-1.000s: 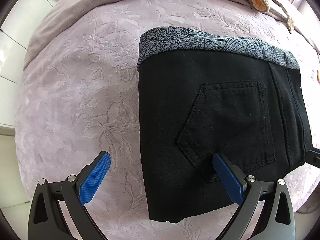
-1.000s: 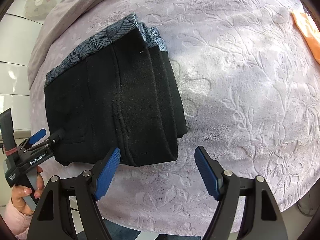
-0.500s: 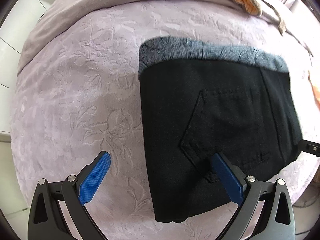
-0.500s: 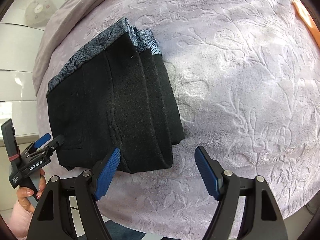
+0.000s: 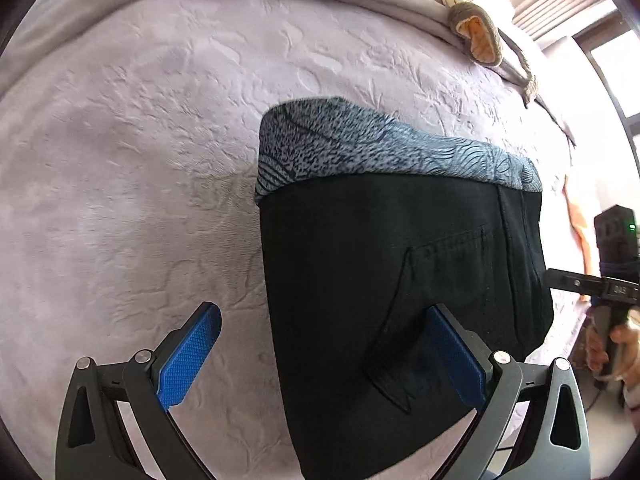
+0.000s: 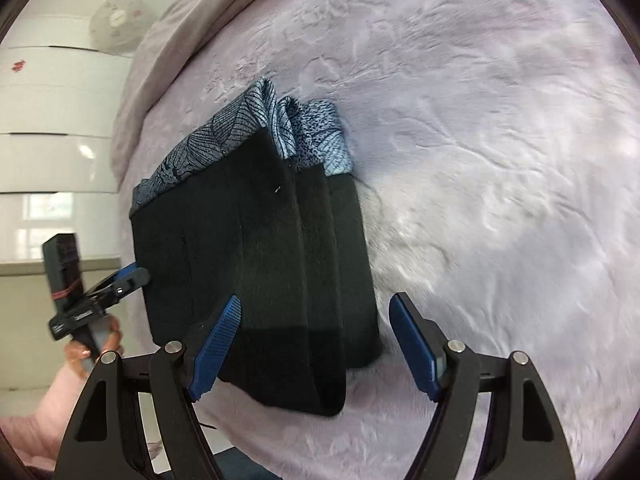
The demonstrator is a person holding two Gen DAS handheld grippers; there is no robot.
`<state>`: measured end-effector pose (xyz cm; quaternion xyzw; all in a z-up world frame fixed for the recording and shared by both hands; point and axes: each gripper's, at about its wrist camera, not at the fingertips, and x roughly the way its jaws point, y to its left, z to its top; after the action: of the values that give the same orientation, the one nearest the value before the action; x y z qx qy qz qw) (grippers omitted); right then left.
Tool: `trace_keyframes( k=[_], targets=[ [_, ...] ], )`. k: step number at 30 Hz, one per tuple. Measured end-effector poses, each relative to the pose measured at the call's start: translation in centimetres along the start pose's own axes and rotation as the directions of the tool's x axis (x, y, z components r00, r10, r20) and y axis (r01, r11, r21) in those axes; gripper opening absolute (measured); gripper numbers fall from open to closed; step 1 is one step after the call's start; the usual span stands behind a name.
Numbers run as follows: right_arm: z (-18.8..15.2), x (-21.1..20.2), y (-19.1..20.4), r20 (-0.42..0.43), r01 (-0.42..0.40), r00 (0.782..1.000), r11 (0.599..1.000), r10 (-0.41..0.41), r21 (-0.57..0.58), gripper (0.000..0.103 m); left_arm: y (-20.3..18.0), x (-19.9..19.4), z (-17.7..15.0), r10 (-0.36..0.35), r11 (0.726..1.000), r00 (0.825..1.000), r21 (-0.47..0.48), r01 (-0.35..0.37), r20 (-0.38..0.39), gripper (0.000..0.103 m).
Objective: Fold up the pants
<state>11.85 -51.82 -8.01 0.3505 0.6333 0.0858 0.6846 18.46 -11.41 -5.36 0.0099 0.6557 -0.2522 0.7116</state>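
Lying folded on the lilac bedspread, the black pants show a patterned grey band at their far edge. Left gripper and right gripper both gape wide, apparently hovering, gripping nothing.

Folded pants — right gripper agape

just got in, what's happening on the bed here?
A person holds a gripper in each hand over folded black pants lying on a lilac bedspread, with patterned grey fabric showing at the far edge. The left gripper and the right gripper are both open, each straddling a near corner of the bundle. Neither is clamping cloth.
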Motion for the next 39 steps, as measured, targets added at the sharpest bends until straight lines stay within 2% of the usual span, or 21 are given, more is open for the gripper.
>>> trace_keyframes(
  k=[4,8,10,11,12,16,17,19,23,29,33,35,37,39],
  targets=[
    [1.0,1.2,-1.4,-0.032,-0.096,0.995,0.995,0.095,-0.012,0.080,-0.1,1.0,-0.7,-0.093,0.996,0.996,-0.010,0.093,-0.010,0.102],
    [2.3,2.0,-2.4,-0.058,-0.250,0.967,0.968,0.249,-0.011,0.079,-1.2,2.3,-0.3,-0.127,0.992,0.992,-0.004,0.127,-0.009,0.102],
    [2.9,2.9,-2.6,-0.082,-0.277,0.958,0.961,0.276,-0.002,0.077,-1.9,2.8,-0.2,-0.115,0.993,0.993,-0.001,0.115,-0.003,0.099],
    [3.2,3.3,-2.6,-0.087,-0.279,0.957,0.960,0.278,0.004,0.075,-2.3,2.8,-0.2,-0.124,0.992,0.992,-0.006,0.124,0.011,0.087],
    [3.4,3.5,-2.7,-0.089,-0.276,0.957,0.961,0.276,0.012,0.073,-2.5,2.5,-0.2,-0.125,0.992,0.992,-0.011,0.126,0.021,0.084],
    [3.3,2.6,-1.8,-0.064,-0.291,0.954,0.956,0.293,0.048,0.054,-4.1,0.1,-1.2,-0.069,0.997,0.995,0.023,0.067,0.070,0.071],
    [3.1,2.2,-1.6,-0.058,-0.300,0.951,0.953,0.302,0.052,0.052,-4.5,-0.4,-1.3,-0.067,0.997,0.995,0.031,0.065,0.080,0.068],
    [2.7,1.3,-1.1,-0.046,-0.330,0.942,0.942,0.333,0.062,0.048,-5.0,-1.5,-1.6,-0.073,0.997,0.993,0.039,0.070,0.093,0.066],
    [1.7,-0.7,0.3,-0.027,-0.383,0.923,0.922,0.385,0.058,0.047,-5.4,-3.8,-2.8,-0.079,0.996,0.991,0.038,0.075,0.105,0.066],
    [0.5,-1.1,1.4,-0.005,-0.400,0.916,0.914,0.401,0.060,0.047,-7.9,-5.3,-5.2,-0.082,0.996,0.992,0.051,0.077,0.098,0.066],
    [0.9,-0.8,0.3,0.011,-0.383,0.924,0.921,0.383,0.076,0.047,-10.7,-4.2,-6.6,-0.082,0.995,0.994,0.067,0.077,0.077,0.066],
    [0.7,-1.2,-0.8,0.016,-0.356,0.935,0.931,0.355,0.084,0.047,-11.6,-2.6,-7.0,-0.086,0.995,0.994,0.059,0.082,0.061,0.066],
    [0.3,-1.4,-1.7,0.010,-0.296,0.955,0.952,0.296,0.073,0.047,-11.8,-0.7,-7.4,-0.076,0.996,0.997,0.040,0.074,0.033,0.066],
    [0.0,-1.0,-2.2,0.001,-0.240,0.971,0.968,0.240,0.072,0.047,-11.5,0.9,-7.8,-0.047,0.999,0.999,0.007,0.047,0.014,0.070]
  ],
)
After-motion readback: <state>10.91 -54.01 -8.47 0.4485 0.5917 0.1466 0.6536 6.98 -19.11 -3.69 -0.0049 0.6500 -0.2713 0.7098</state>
